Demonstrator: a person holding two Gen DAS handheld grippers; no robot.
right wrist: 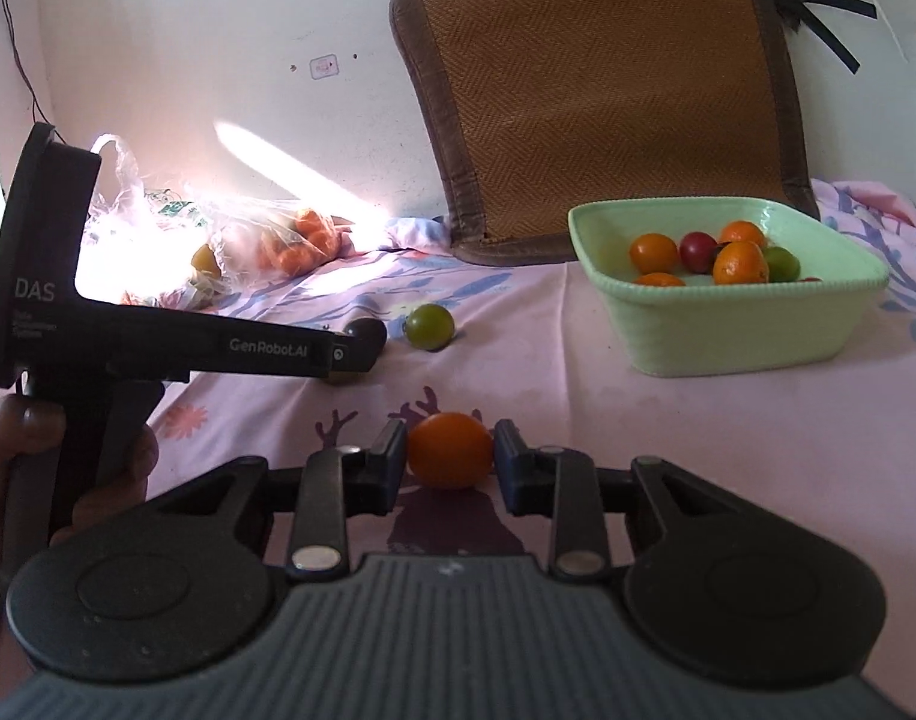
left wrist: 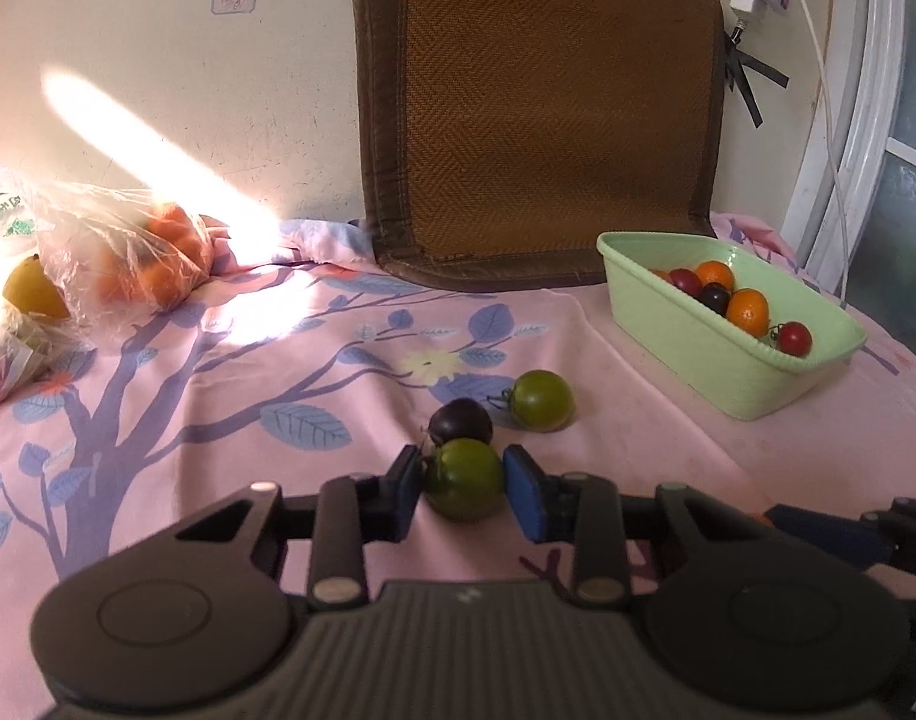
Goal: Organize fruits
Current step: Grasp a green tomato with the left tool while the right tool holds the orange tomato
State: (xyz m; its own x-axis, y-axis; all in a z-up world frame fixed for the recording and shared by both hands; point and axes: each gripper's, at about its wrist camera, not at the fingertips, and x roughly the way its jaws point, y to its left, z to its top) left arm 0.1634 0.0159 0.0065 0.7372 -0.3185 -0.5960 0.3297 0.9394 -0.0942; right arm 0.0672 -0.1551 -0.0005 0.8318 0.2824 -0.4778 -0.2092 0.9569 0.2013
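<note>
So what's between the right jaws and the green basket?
Right wrist view: an orange fruit sits between the right gripper's jaws; past it, only bare pink cloth up to the green basket.

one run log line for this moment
left tongs: around green fruit | right tongs: around orange fruit | green tub: partly filled

On the side of the left claw (right wrist: 362, 354), seen from the right wrist view, we read "DAS" on its round head and "GenRobot.AI" along its arm. Smaller lines under "DAS" and the small wall sticker (right wrist: 323, 66) are too blurred for us.
</note>
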